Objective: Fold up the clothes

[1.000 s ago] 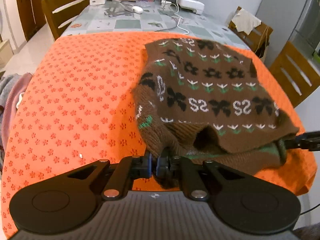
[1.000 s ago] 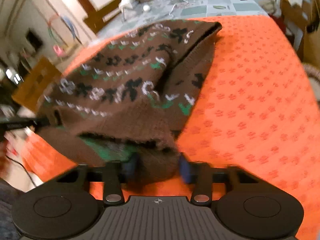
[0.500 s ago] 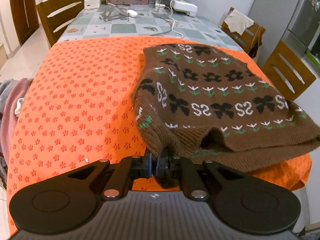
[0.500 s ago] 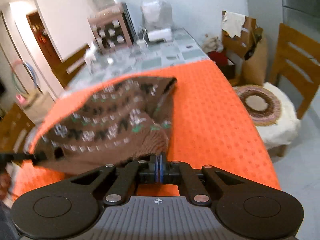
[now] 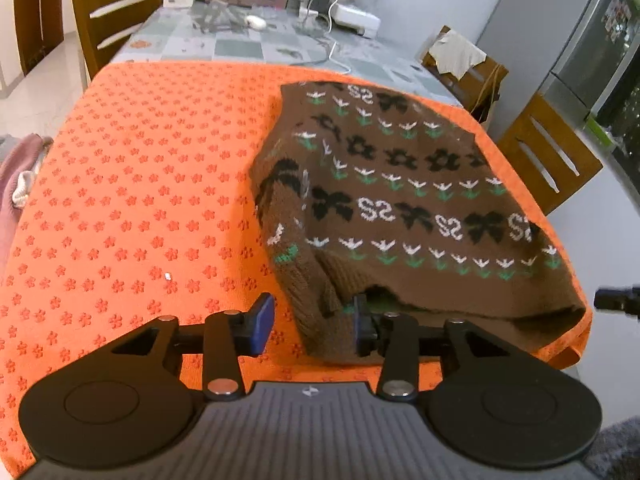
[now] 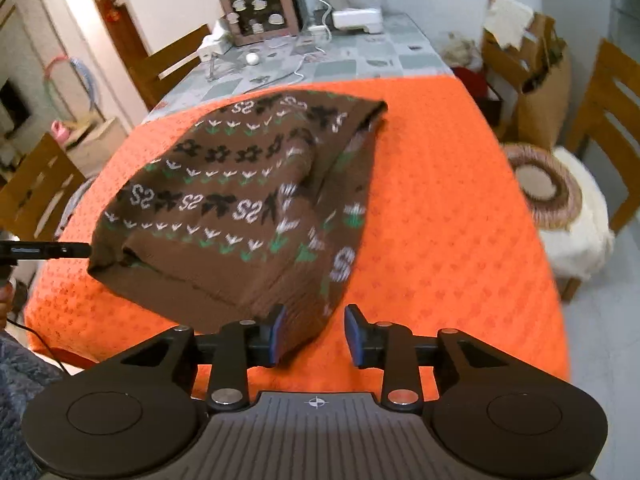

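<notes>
A brown knitted sweater with white, green and black patterns lies folded on the orange cloth, on its right half. My left gripper is open at the sweater's near left corner, whose hem lies between the fingers. In the right wrist view the sweater lies on the cloth's left part. My right gripper is open at its near right corner, with the hem against the left finger. Each gripper's tip shows at the edge of the other view.
The orange cloth covers the near end of a tiled table with a cable, a white box and a display case at the far end. Wooden chairs stand around. A woven cushion on a chair is at the right.
Both grippers have opened and let go of the sweater's hem. The sweater has dropped flat onto the cloth.
</notes>
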`<act>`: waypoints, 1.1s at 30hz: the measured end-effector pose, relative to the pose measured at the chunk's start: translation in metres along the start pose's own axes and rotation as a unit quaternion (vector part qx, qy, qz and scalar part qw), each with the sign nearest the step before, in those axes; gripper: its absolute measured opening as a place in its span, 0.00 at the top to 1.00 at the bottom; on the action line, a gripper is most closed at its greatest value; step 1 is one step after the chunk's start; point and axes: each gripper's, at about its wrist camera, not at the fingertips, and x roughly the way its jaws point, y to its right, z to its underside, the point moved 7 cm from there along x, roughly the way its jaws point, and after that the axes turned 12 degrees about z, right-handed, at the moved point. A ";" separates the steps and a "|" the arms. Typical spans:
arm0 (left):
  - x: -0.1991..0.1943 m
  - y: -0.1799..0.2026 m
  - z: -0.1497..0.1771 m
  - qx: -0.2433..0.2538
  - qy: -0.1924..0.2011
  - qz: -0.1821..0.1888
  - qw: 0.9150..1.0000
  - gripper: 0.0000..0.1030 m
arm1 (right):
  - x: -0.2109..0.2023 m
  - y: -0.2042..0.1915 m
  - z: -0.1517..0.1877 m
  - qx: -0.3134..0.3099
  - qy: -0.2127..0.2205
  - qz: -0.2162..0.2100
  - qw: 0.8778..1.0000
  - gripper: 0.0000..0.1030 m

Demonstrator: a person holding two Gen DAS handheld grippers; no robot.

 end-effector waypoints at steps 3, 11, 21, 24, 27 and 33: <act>-0.001 0.018 -0.003 0.005 0.012 -0.005 1.000 0.53 | 0.007 0.014 -0.028 -0.033 0.015 -0.009 0.999 0.66; 0.031 0.078 0.003 -0.079 0.055 -0.038 0.995 0.49 | 0.060 0.066 -0.103 -0.121 0.026 -0.052 0.991 0.66; 0.069 0.172 0.040 -0.235 0.111 -0.071 0.963 0.45 | 0.109 0.097 -0.158 -0.234 0.030 -0.141 0.961 0.60; 0.077 0.196 0.048 -0.266 0.124 -0.057 0.954 0.43 | 0.119 0.091 -0.163 -0.272 0.018 -0.182 0.945 0.55; 0.085 0.217 0.050 -0.265 0.123 -0.060 0.954 0.39 | 0.130 0.077 -0.160 -0.310 -0.014 -0.235 0.921 0.48; 0.094 0.242 0.052 -0.257 0.124 -0.060 0.956 0.37 | 0.139 0.032 -0.144 -0.406 -0.024 -0.302 0.862 0.41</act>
